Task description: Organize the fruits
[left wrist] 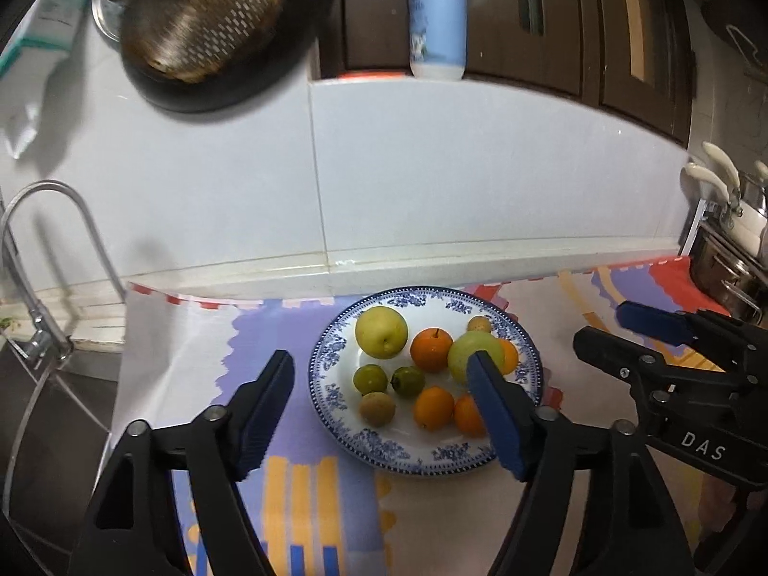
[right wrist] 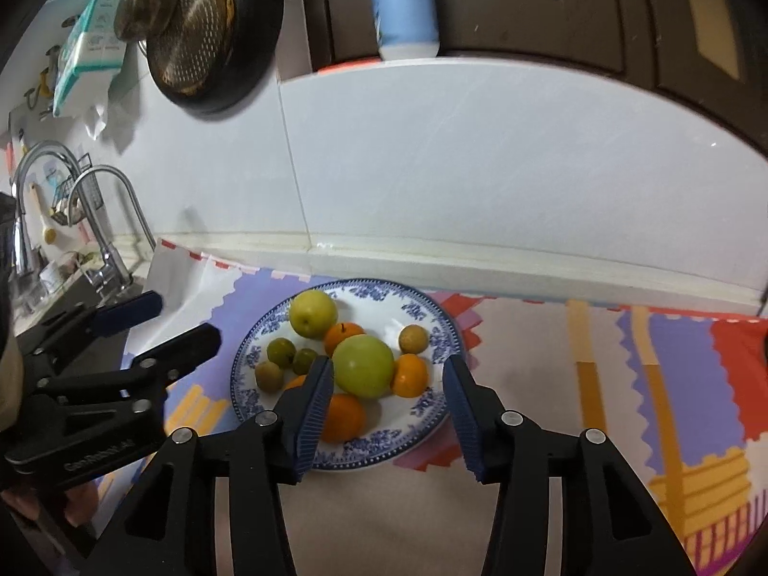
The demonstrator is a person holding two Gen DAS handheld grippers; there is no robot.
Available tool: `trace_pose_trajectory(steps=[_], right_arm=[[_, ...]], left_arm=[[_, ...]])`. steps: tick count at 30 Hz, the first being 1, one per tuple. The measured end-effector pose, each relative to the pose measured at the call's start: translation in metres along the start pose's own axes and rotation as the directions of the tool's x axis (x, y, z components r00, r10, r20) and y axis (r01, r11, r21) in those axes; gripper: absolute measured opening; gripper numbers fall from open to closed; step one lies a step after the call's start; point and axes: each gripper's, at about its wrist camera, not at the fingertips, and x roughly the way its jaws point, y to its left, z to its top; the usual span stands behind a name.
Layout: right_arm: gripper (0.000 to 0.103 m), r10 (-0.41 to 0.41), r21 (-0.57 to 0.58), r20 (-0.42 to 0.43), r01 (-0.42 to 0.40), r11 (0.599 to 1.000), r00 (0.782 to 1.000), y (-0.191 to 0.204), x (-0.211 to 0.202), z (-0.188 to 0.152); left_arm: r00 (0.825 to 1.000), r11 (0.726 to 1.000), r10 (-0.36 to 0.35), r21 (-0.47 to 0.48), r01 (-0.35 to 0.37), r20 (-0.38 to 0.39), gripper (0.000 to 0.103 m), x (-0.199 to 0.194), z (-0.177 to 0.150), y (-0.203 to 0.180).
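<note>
"DAS" on right gripper [left wrist: 638,331], fruit plate [left wrist: 336,413]

Fruits sit on the plate [left wrist: 336,384] – plate on the mat [left wrist: 192,336], faucet [left wrist: 43,249] left, bottle [left wrist: 437,19] behind above.

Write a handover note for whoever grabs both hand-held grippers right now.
Left hand-held gripper: open, empty, above the plate's left side.
Right hand-held gripper: open, empty, above the plate's near edge.
All fruit sits on the blue-patterned plate: yellow apple, large green apple, oranges, two small green fruits, two brownish ones.
Done: nothing lifted off the plate.
Left: sorting all fruit.
</note>
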Motion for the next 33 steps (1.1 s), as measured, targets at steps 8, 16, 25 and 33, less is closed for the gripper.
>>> trace_pose_trajectory(steps=[8,16,25,33], right_arm=[[0.07,-0.06,0.012,0.063,0.059,0.998,0.996,0.009,-0.053,-0.012],[0.076,-0.102,0.021,0.077,0.101,0.995,0.992,0.015,-0.09,-0.031],[0.083,-0.124,0.027,0.086,0.122,0.992,0.989,0.021,-0.127,-0.052],[0.086,-0.13,0.031,0.094,0.127,0.991,0.987,0.024,-0.154,-0.065]], left_arm=[[0.999,0.999,0.046,-0.027,-0.046,0.019,0.092,-0.043,-0.012,-0.001],[0.996,0.997,0.078,-0.013,-0.078,0.032,0.1,-0.079,-0.028,-0.005],[0.993,0.995,0.1,-0.019,-0.099,0.069,0.103,-0.121,-0.039,-0.01],[0.992,0.995,0.095,-0.007,-0.095,0.08,0.103,-0.147,-0.051,-0.019]])
